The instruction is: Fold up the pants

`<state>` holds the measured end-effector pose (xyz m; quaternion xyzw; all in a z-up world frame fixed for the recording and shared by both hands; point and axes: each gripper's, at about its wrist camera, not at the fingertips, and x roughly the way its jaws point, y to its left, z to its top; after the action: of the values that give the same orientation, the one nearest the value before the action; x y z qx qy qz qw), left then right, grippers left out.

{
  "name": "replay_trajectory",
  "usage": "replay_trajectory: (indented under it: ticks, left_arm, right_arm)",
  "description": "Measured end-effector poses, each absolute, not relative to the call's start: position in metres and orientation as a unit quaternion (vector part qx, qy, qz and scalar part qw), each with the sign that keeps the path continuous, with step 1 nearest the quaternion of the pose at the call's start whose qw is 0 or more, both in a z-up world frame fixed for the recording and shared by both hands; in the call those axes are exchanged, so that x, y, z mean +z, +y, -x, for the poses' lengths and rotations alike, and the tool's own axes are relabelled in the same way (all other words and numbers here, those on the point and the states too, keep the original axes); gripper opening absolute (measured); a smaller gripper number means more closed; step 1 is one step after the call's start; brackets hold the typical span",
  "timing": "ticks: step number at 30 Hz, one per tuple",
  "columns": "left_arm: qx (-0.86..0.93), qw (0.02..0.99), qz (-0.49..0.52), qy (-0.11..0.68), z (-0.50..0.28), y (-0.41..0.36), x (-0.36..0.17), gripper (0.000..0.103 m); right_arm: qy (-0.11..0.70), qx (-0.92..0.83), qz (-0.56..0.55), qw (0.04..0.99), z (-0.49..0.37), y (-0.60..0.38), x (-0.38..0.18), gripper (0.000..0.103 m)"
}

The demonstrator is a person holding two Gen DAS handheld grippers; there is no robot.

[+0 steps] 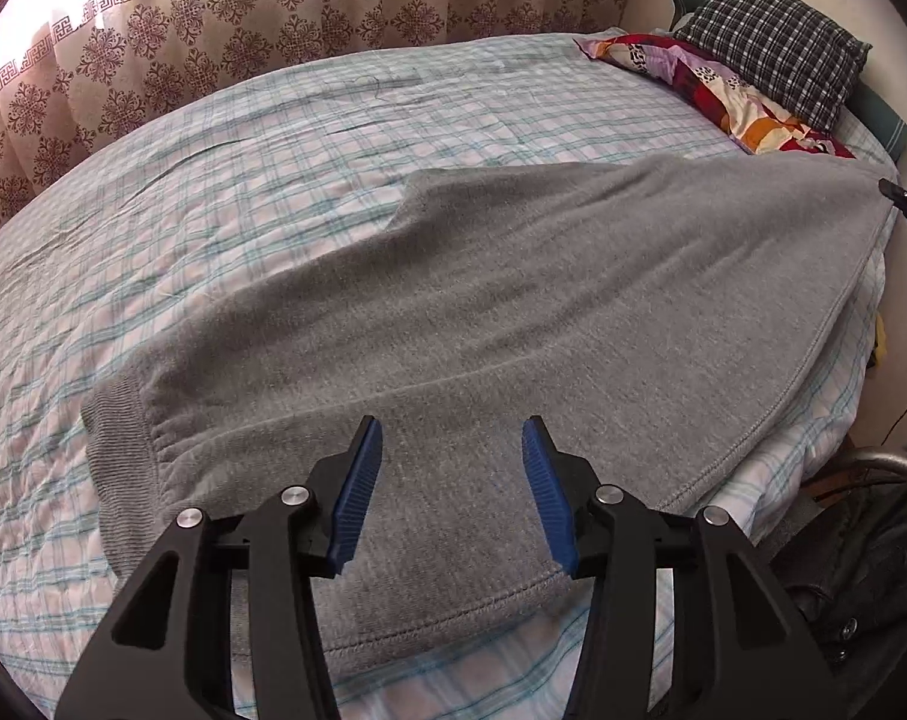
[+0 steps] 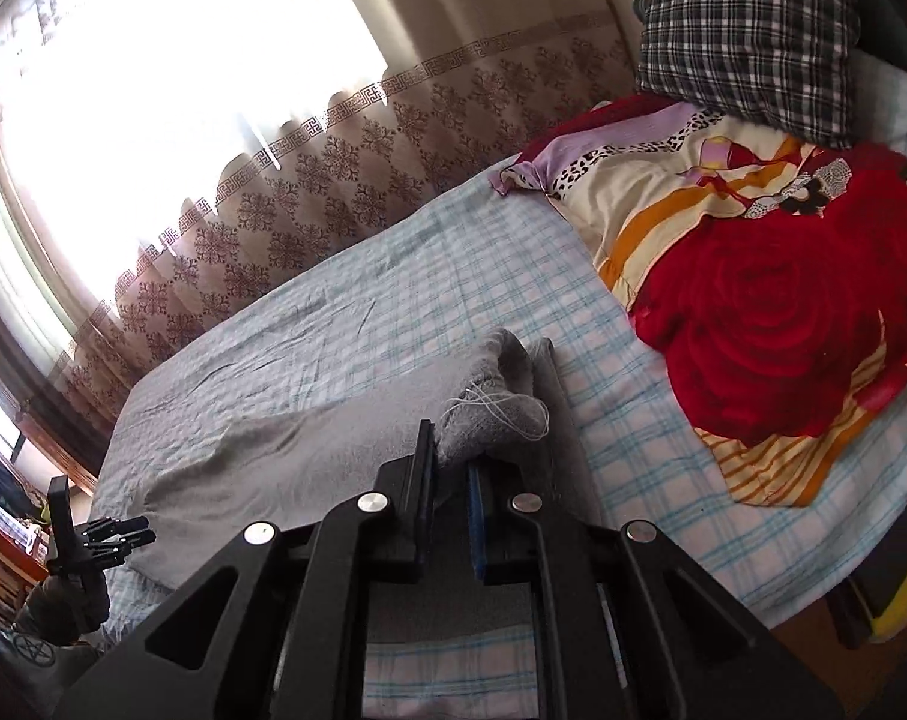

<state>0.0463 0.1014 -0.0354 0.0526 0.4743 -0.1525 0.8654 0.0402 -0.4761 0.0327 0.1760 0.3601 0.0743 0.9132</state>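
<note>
A: Where are the pants?

B: The grey pants [image 1: 513, 300] lie spread across the near half of the bed [image 1: 213, 180], on its checked sheet. Their ribbed cuff [image 1: 120, 456] is the end nearest the left hand-held gripper [image 1: 452, 483], and the cloth runs from there toward the pillows.

A: And the hand-held grippers?

B: The left one hangs over the pants just beside that cuff, its blue pads [image 1: 357, 498] wide apart with nothing between them. The right hand-held gripper [image 2: 450, 480] is at the far end of the pants, its jaws closed on a bunched fold of the grey cloth, which bulges out past the tips with loose white drawstring [image 2: 501, 408] lying over it (the waist end, by the look of the string).

A: Is the cloth lifted there?

B: It rises from the sheet up into the right gripper's jaws; in the left wrist view the fabric looks stretched toward that end, where the right tool's black tip [image 1: 906, 198] shows at the edge of the pants.

A: What lies beyond the pants?

B: Past their gripped end, a red floral pillow [image 2: 771, 312] and behind it a dark checked cushion [image 2: 747, 30]. On the side of the bed opposite the pants hangs a patterned brown curtain [image 1: 225, 18], with bright window light above it.
</note>
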Motion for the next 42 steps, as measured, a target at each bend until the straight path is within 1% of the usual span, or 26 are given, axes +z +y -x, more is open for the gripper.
replay_trajectory:
  ticks: [3, 5, 7, 9, 14, 15, 16, 19, 22, 27, 31, 35, 36, 37, 38, 39, 40, 41, 42]
  left_arm:
    - [-0.163, 0.85, -0.065, 0.497, -0.043, 0.092, -0.054, 0.05]
    - [-0.165, 0.844, -0.07, 0.506, -0.038, 0.09, -0.063, 0.05]
    - [-0.165, 0.842, -0.068, 0.509, -0.035, 0.092, -0.066, 0.05]
    - [-0.165, 0.84, -0.065, 0.512, -0.036, 0.096, -0.066, 0.05]
    - [-0.162, 0.837, -0.078, 0.517, -0.037, 0.093, -0.065, 0.051]
    - [-0.161, 0.836, -0.079, 0.518, -0.037, 0.093, -0.065, 0.051]
    - [-0.16, 0.836, -0.08, 0.519, -0.038, 0.093, -0.066, 0.051]
    - [-0.159, 0.835, -0.078, 0.52, -0.039, 0.093, -0.066, 0.052]
    - [-0.154, 0.836, -0.078, 0.521, -0.044, 0.093, -0.065, 0.052]
    - [-0.15, 0.842, -0.072, 0.512, -0.059, 0.085, -0.055, 0.052]
    - [-0.159, 0.846, -0.08, 0.503, -0.07, 0.071, -0.048, 0.052]
    - [-0.161, 0.845, -0.076, 0.505, -0.082, 0.064, -0.05, 0.053]
    - [-0.16, 0.844, -0.073, 0.506, -0.085, 0.063, -0.052, 0.053]
    - [-0.158, 0.844, -0.07, 0.508, -0.089, 0.063, -0.053, 0.053]
    - [-0.157, 0.843, -0.066, 0.51, -0.092, 0.062, -0.055, 0.053]
    - [-0.155, 0.842, -0.064, 0.512, -0.095, 0.062, -0.057, 0.053]
    - [-0.154, 0.842, -0.062, 0.513, -0.099, 0.062, -0.059, 0.053]
    - [-0.153, 0.841, -0.059, 0.515, -0.102, 0.062, -0.06, 0.053]
    - [-0.151, 0.841, -0.057, 0.516, -0.105, 0.063, -0.062, 0.053]
  right_arm:
    - [0.421, 0.048, -0.206, 0.882, -0.041, -0.498, -0.016, 0.009]
    - [0.447, 0.037, -0.218, 0.867, -0.041, -0.504, -0.044, 0.009]
    - [0.456, 0.034, -0.225, 0.86, -0.041, -0.506, -0.056, 0.01]
    - [0.454, 0.039, -0.229, 0.86, -0.042, -0.508, -0.053, 0.013]
    - [0.441, 0.014, -0.168, 0.882, -0.044, -0.506, -0.025, 0.034]
    - [0.433, -0.013, -0.147, 0.889, -0.044, -0.508, -0.019, 0.054]
    - [0.43, -0.043, -0.125, 0.893, -0.046, -0.511, -0.014, 0.059]
    - [0.42, -0.076, -0.113, 0.897, -0.049, -0.524, -0.006, 0.059]
    - [0.409, -0.037, -0.124, 0.903, -0.066, -0.516, 0.001, 0.059]
    - [0.404, 0.044, -0.119, 0.906, -0.127, -0.473, 0.006, 0.059]
    - [0.43, 0.065, -0.133, 0.891, -0.182, -0.461, -0.006, 0.059]
    - [0.487, 0.05, -0.147, 0.86, -0.222, -0.457, -0.028, 0.059]
    - [0.498, 0.046, -0.144, 0.854, -0.228, -0.455, -0.034, 0.058]
    - [0.511, 0.045, -0.143, 0.846, -0.232, -0.455, -0.04, 0.053]
    - [0.521, 0.039, -0.141, 0.841, -0.234, -0.454, -0.044, 0.045]
    - [0.523, 0.037, -0.133, 0.841, -0.234, -0.452, -0.045, 0.028]
    - [0.517, 0.037, -0.117, 0.847, -0.231, -0.449, -0.041, 0.017]
    - [0.506, 0.039, -0.105, 0.855, -0.227, -0.446, -0.035, 0.008]
    - [0.49, 0.042, -0.099, 0.865, -0.221, -0.443, -0.026, 0.006]
